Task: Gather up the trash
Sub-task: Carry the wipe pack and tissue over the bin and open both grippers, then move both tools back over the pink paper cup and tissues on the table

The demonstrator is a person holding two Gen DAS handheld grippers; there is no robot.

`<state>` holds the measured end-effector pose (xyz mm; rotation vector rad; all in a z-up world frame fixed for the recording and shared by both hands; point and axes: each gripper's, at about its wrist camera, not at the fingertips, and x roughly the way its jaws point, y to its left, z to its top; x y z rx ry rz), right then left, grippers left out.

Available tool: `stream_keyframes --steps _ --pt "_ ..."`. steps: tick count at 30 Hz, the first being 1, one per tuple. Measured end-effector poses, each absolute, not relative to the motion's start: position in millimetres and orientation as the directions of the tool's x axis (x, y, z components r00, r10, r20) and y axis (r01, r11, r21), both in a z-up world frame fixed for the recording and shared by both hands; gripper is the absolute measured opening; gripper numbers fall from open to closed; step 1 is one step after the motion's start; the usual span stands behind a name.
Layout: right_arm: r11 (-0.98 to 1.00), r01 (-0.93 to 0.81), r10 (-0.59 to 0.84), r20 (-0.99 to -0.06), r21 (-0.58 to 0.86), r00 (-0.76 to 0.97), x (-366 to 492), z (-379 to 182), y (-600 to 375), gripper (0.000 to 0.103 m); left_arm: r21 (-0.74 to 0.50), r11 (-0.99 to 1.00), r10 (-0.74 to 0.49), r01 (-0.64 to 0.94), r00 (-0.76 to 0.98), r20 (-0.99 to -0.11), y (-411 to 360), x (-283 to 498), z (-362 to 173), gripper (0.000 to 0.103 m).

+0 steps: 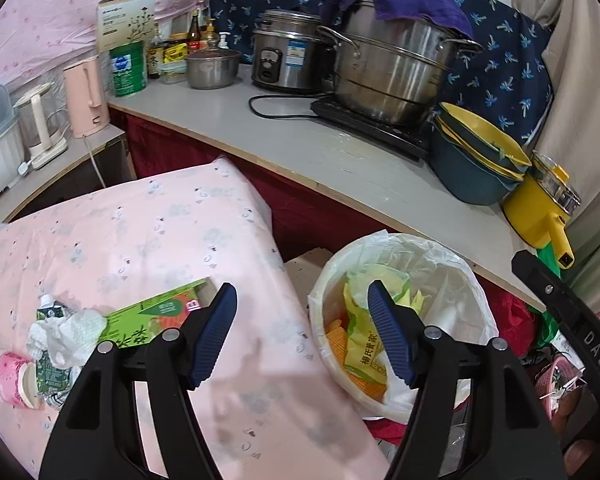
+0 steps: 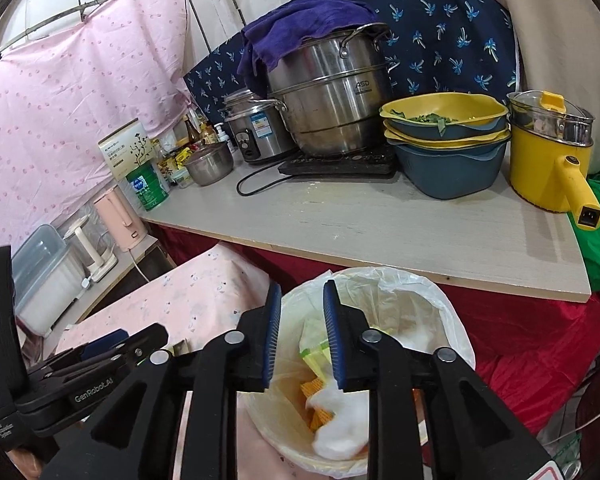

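My left gripper (image 1: 302, 300) is open and empty above the edge of a pink-covered table (image 1: 160, 232). On that table at the left lie a green carton (image 1: 156, 316), a crumpled white tissue (image 1: 66, 334), a green wrapper (image 1: 50, 376) and a pink cup (image 1: 10, 372). A bin with a white liner (image 1: 404, 312) stands to the right, holding yellow and orange wrappers (image 1: 364, 352). My right gripper (image 2: 300, 320) is open above the bin (image 2: 380, 320). A blurred white tissue (image 2: 336, 420) is inside the bin below its fingers.
A counter (image 2: 380, 220) behind holds a steel steamer pot (image 2: 332, 92), rice cooker (image 2: 252, 128), stacked blue and yellow basins (image 2: 448, 140) and a yellow pot (image 2: 548, 160). A pink kettle (image 1: 86, 96) stands at the left. Red cloth (image 2: 540, 340) lies right of the bin.
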<state>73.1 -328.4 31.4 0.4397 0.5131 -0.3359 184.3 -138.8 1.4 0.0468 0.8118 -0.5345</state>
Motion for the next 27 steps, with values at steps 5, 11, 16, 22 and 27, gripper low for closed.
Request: stream_keyframes --steps 5,11,16,22,27 --pt "0.865 0.390 -0.179 -0.535 0.314 0.826 72 36 -316 0.023 -0.167 0.887 -0.414 0.431 0.581 -0.700 -113 184 3 0.065" --pt "0.889 0.342 -0.133 -0.542 0.304 0.830 74 39 -288 0.023 -0.154 0.911 -0.371 0.382 0.599 -0.710 -79 179 0 0.065" --pt "0.917 0.277 -0.081 -0.548 0.287 0.833 80 43 -255 0.023 -0.142 0.933 -0.329 0.332 0.620 -0.713 -44 174 2 0.070" --pt "0.943 0.189 -0.004 -0.558 0.275 0.830 88 42 -207 0.023 -0.120 0.956 -0.270 0.268 0.643 -0.717 -1 169 2 0.072" --pt "0.961 0.105 0.064 -0.576 0.254 0.815 98 36 -161 0.023 -0.116 0.975 -0.215 0.192 0.650 -0.729 40 168 -4 0.072"
